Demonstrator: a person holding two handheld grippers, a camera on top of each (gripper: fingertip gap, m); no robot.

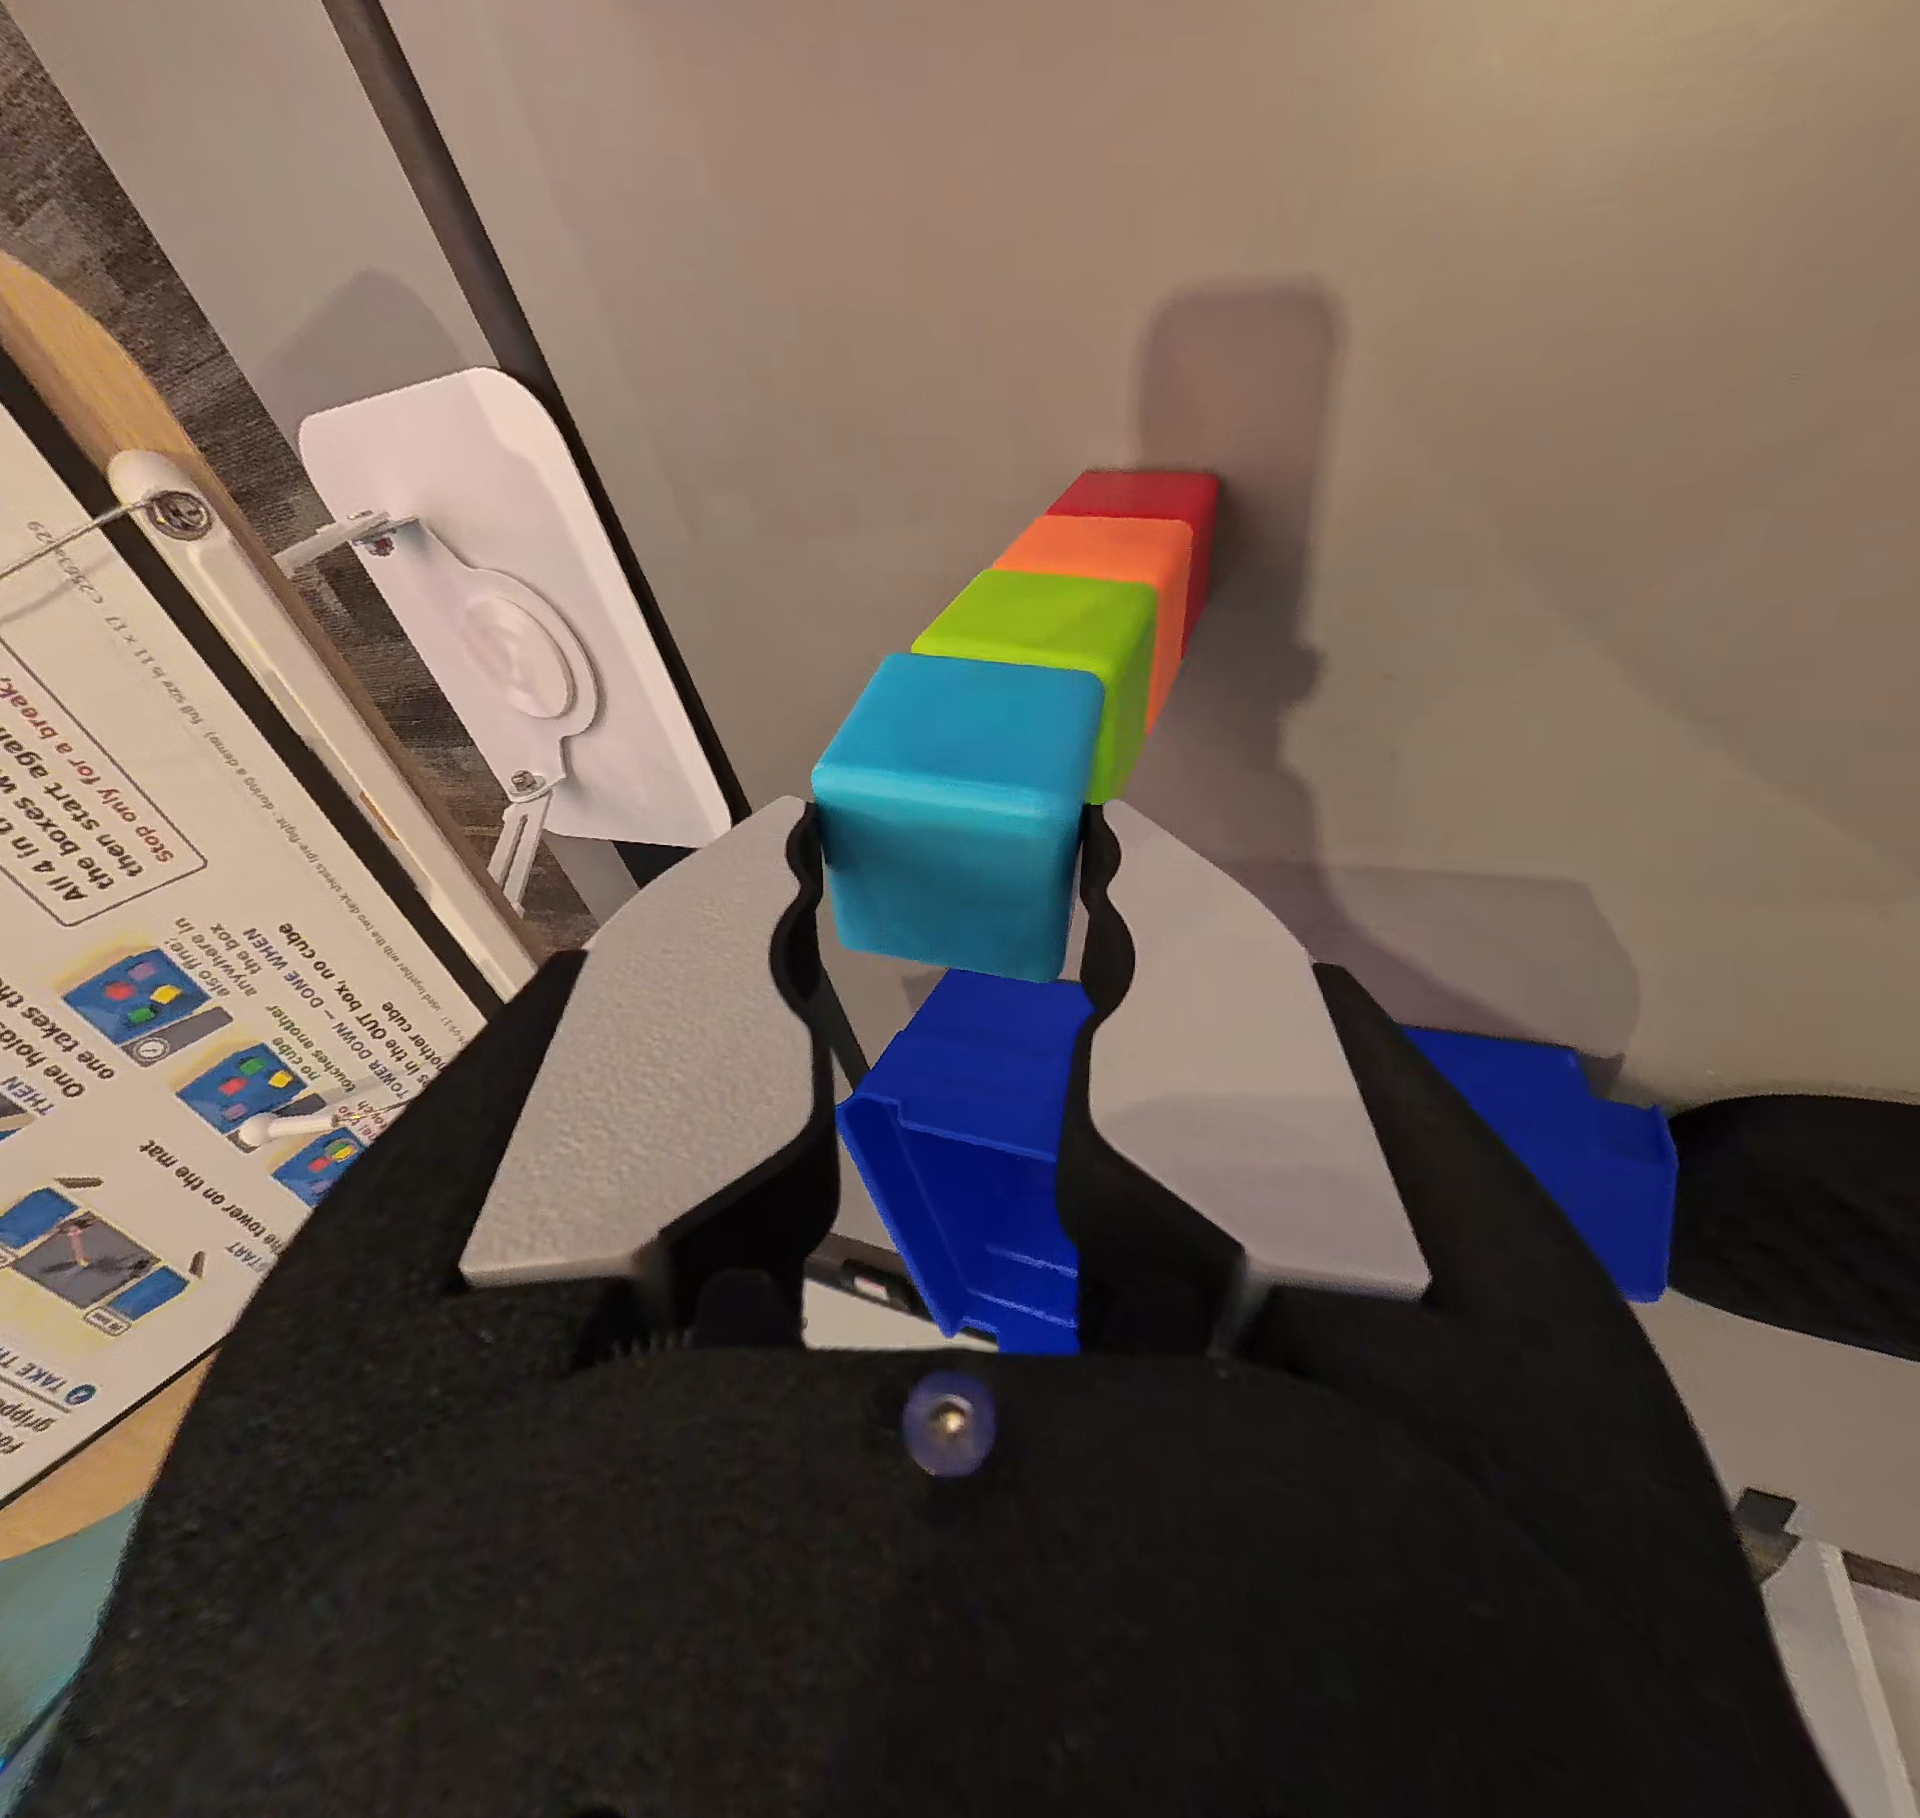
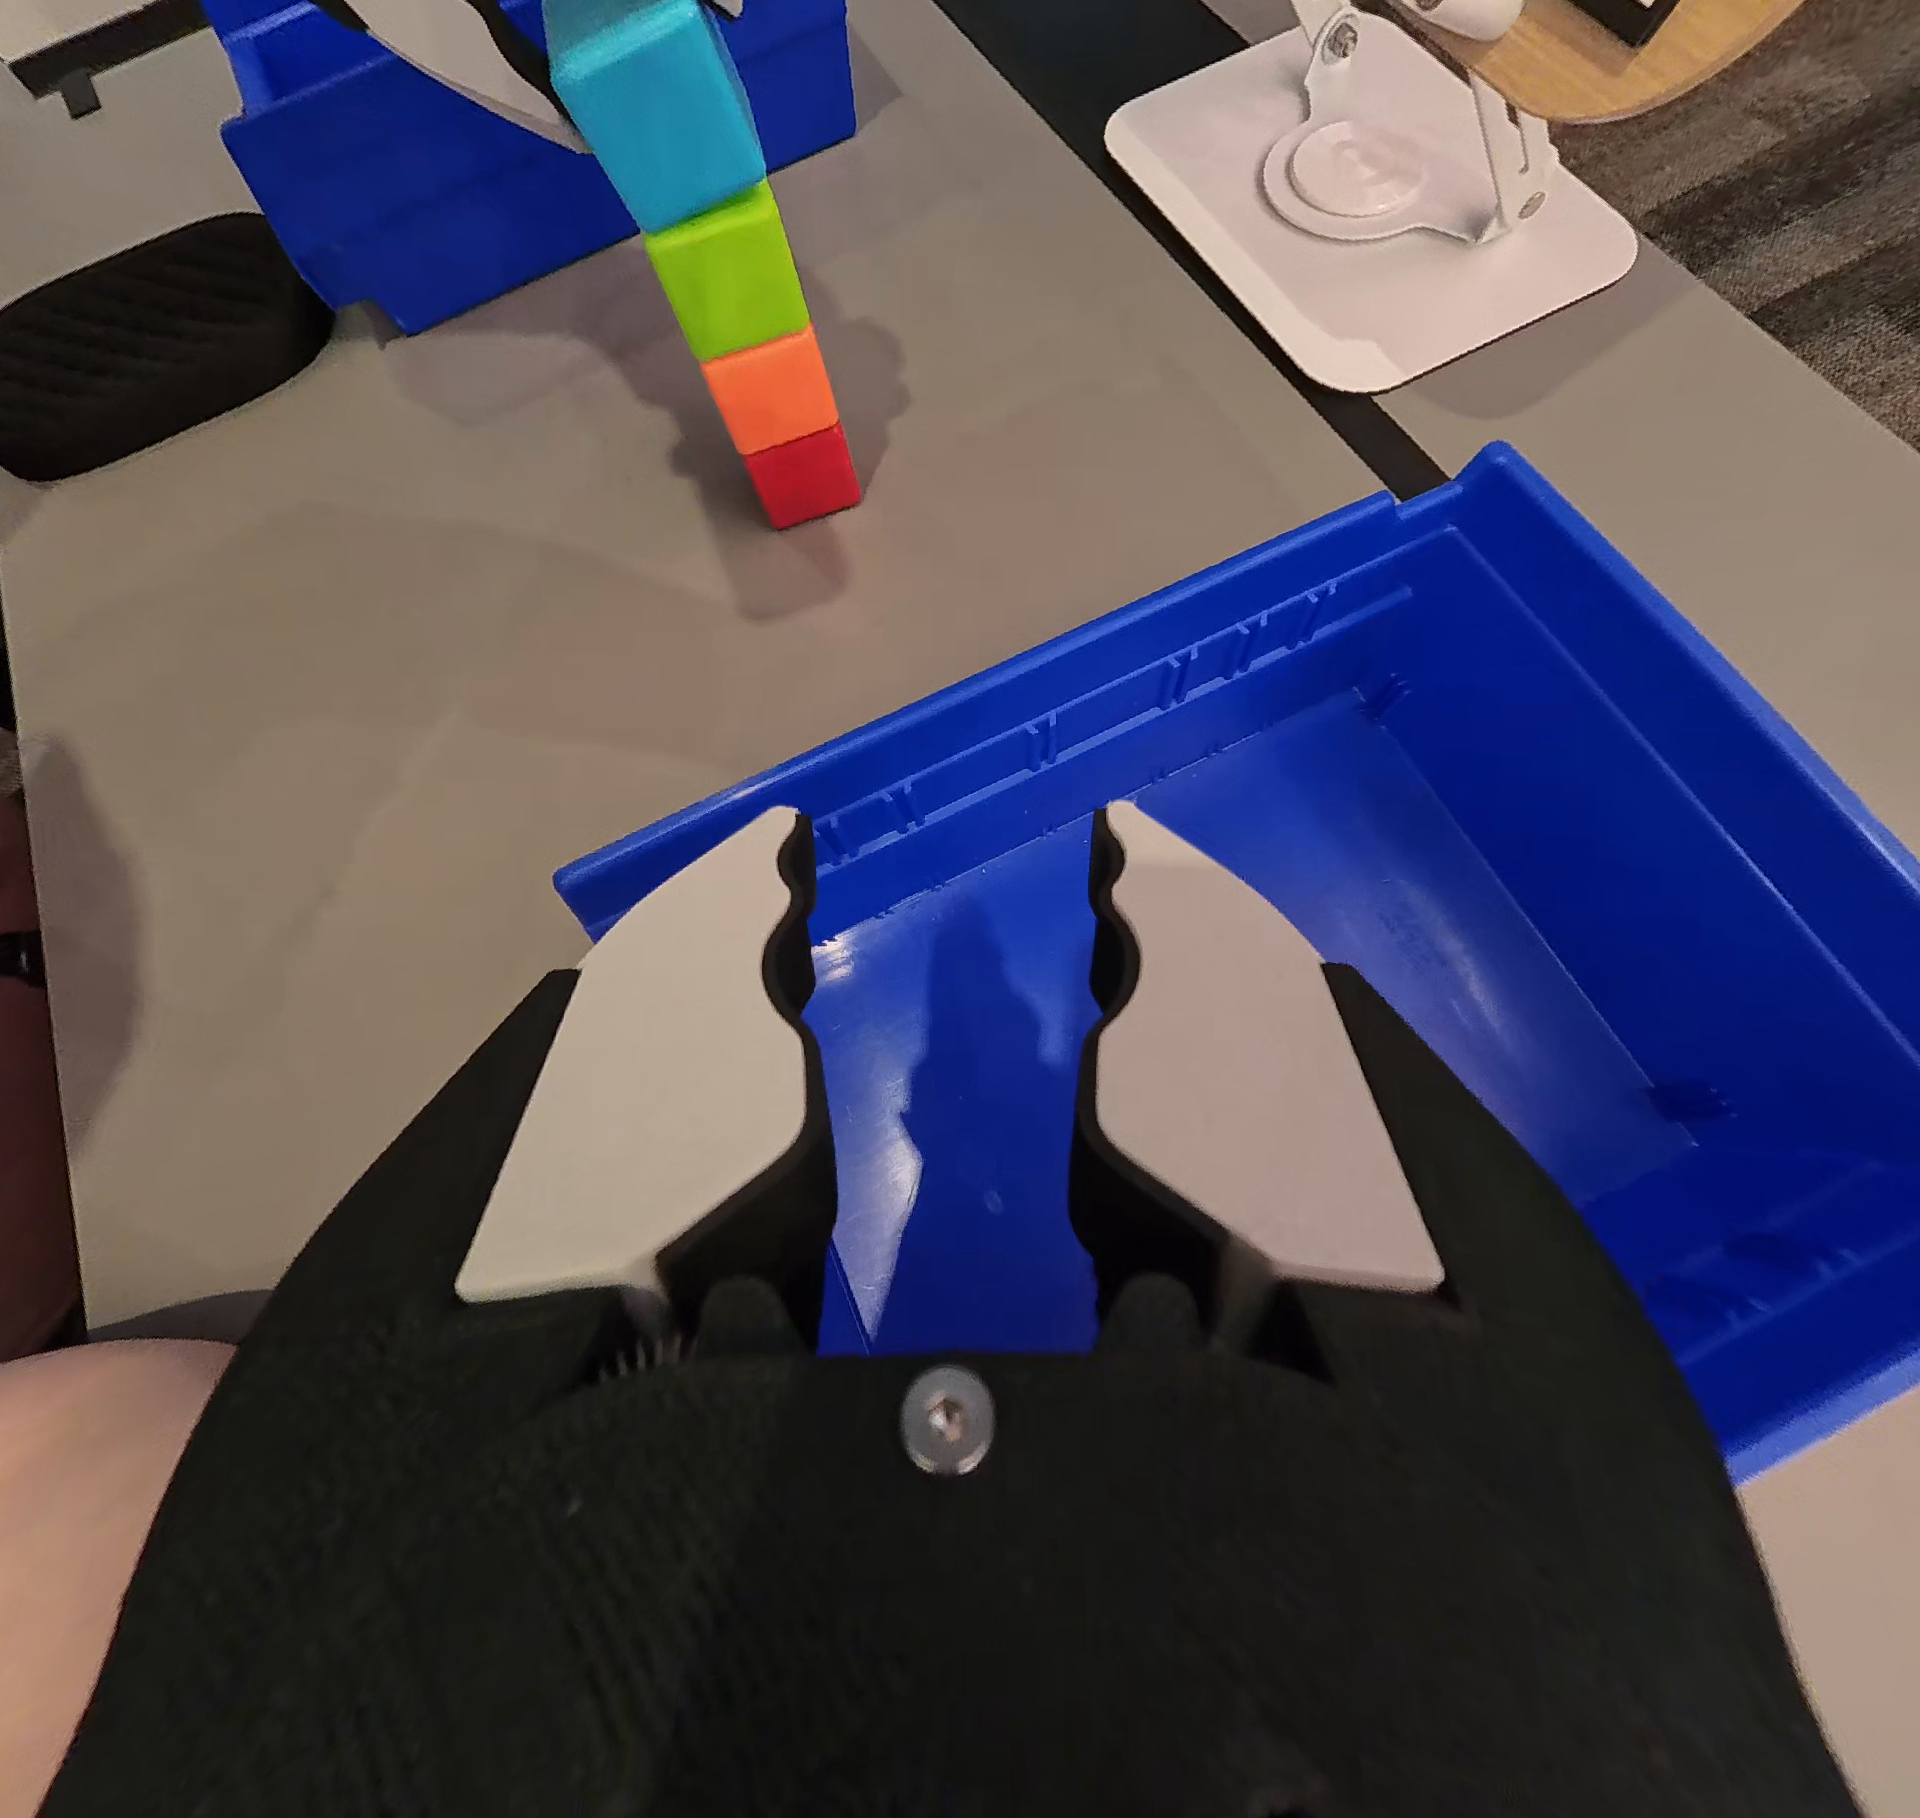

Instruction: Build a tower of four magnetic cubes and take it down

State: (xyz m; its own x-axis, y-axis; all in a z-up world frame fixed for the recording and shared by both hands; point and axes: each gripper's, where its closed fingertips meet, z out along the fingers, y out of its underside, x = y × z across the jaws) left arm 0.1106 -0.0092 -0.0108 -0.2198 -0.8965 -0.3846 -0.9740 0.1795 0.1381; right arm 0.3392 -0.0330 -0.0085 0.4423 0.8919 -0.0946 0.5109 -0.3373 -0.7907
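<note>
The grey bench (image 2: pixel 312 677) is carrying two blue bins (image 2: pixel 1507 833), and between them the four-cube tower (image 2: pixel 743 282) is standing complete: red, orange, green, then the teal cube (image 1: pixel 951 823) on top. The left gripper (image 1: pixel 948 833) is clamping that top cube in its jaws, while the right gripper (image 2: pixel 945 833) is hanging open and empty over the near bin; judging by this, takedown is starting, calling for the right to steady the green cube (image 2: pixel 727 272). An instruction sheet (image 1: pixel 135 937) at far left is bearing print, not transcribed.

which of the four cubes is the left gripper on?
The light blue cube, top of the tower. The left gripper has a finger on each side of it; the green, orange and red cubes below are untouched.
</note>
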